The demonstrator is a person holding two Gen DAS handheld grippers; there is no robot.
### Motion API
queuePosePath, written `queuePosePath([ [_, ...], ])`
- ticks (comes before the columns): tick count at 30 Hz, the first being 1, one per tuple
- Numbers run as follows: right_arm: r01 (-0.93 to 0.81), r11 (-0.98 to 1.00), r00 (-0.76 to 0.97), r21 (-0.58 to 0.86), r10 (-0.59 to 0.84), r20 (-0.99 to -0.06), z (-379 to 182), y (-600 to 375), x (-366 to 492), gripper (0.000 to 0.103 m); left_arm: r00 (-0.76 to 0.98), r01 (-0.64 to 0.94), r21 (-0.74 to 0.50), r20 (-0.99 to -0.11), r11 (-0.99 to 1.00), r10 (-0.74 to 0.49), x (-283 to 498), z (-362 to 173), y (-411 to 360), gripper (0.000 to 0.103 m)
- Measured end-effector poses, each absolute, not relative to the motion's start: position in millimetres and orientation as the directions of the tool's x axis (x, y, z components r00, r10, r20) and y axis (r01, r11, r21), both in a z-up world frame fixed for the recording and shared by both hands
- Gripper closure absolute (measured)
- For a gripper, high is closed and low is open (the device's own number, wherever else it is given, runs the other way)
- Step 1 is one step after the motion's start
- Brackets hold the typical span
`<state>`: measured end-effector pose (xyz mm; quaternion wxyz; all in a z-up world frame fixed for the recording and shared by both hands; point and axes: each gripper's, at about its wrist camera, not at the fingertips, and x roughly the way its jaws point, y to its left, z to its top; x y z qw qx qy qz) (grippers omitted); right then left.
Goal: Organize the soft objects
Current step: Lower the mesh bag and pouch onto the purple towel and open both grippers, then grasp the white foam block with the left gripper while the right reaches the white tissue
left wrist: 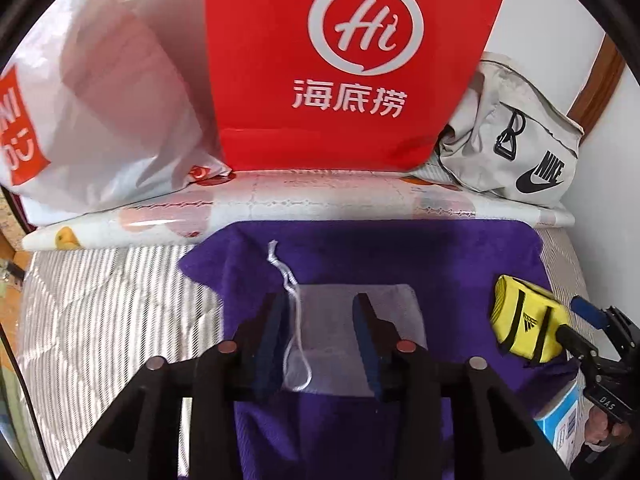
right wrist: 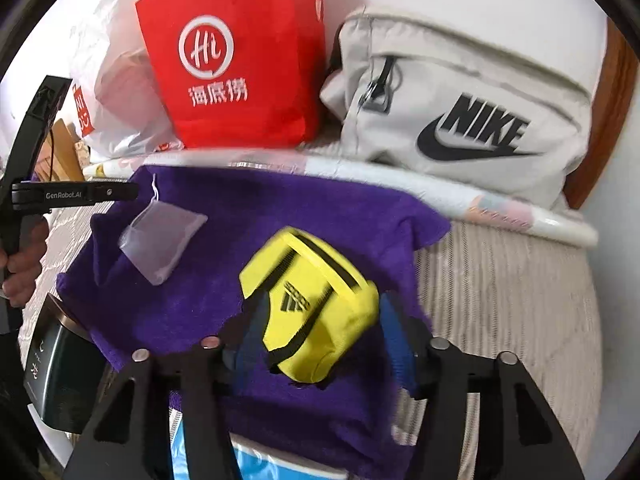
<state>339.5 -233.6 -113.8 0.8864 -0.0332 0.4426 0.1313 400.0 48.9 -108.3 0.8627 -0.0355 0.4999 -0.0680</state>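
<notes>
Here we look along both claws at a purple towel [left wrist: 420,256] spread over a striped bed cover [left wrist: 100,312]; we place everything else relative to that towel.

On the towel's middle lies a small translucent mesh pouch [left wrist: 348,320] with a white drawstring [left wrist: 294,308] trailing off its left side. The left claw [left wrist: 322,334] hovers just above the pouch with its two blue-padded fingers [left wrist: 366,344] spread apart, one to each side of it. We cannot tell whether the pads touch the mesh.

Over the towel's right part, the right claw [right wrist: 320,332] is clamped on a yellow Adidas pouch [right wrist: 316,308] with black trim, which sits tilted between the blue pads. This pouch looks slightly blurred. In the left wrist view the same yellow pouch [left wrist: 524,326] appears at the towel's right edge, held by the right claw [left wrist: 560,322].

Beyond the towel's far edge runs a rolled patterned sheet [left wrist: 280,200]. Behind that, against the wall, stand three bags: a white plastic shopping bag [left wrist: 112,112] at the far left, a red paper bag [left wrist: 348,60] with a white Hi logo at the centre, and a beige Nike bag [right wrist: 460,120] at the far right.

A light blue box [left wrist: 560,424] peeks out at the towel's near right corner.
</notes>
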Motion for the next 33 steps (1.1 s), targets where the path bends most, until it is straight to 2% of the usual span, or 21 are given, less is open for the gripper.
queuePosePath([
  [7, -0.243, 0.969, 0.575, 0.047, 0.183, -0.797, -93.0, -234.9, 315.0, 0.033, 0.546, 0.019, -0.082, -0.834, 0.996, -0.079, 357.6, -73.4, 61.4, 0.063],
  [15, -0.221, 0.975, 0.644, -0.012, 0.137, -0.753, -53.5, -230.1, 250.8, 0.015, 0.653, 0.022, -0.106, -0.751, 0.994, -0.095, 264.0, -23.4, 72.3, 0.063],
  [19, -0.243, 0.970, 0.691, -0.014, 0.162, -0.705, -35.3, -232.2, 207.0, 0.015, 0.655, 0.028, -0.117, -0.748, 0.993, -0.107, 219.4, -13.2, 71.7, 0.063],
  [22, -0.252, 0.967, 0.682, 0.039, 0.206, -0.702, -29.3, -237.0, 180.2, 0.015, 0.630, 0.050, -0.125, -0.766, 0.991, -0.128, 188.5, -17.1, 65.1, 0.063],
  [25, -0.275, 0.949, 0.653, 0.153, 0.302, -0.695, -29.9, -246.4, 154.2, 0.015, 0.614, 0.071, -0.136, -0.775, 0.988, -0.150, 160.4, -24.9, 56.4, 0.063],
  [28, -0.253, 0.951, 0.649, 0.179, 0.304, -0.697, -35.2, -249.5, 133.6, 0.015, 0.600, 0.077, -0.136, -0.785, 0.988, -0.155, 134.6, -38.9, 47.4, 0.062],
  [33, -0.246, 0.947, 0.664, 0.205, 0.319, -0.677, -45.0, -252.8, 98.1, 0.015, 0.563, 0.082, -0.183, -0.803, 0.980, -0.196, 107.2, -70.6, 39.4, 0.050],
])
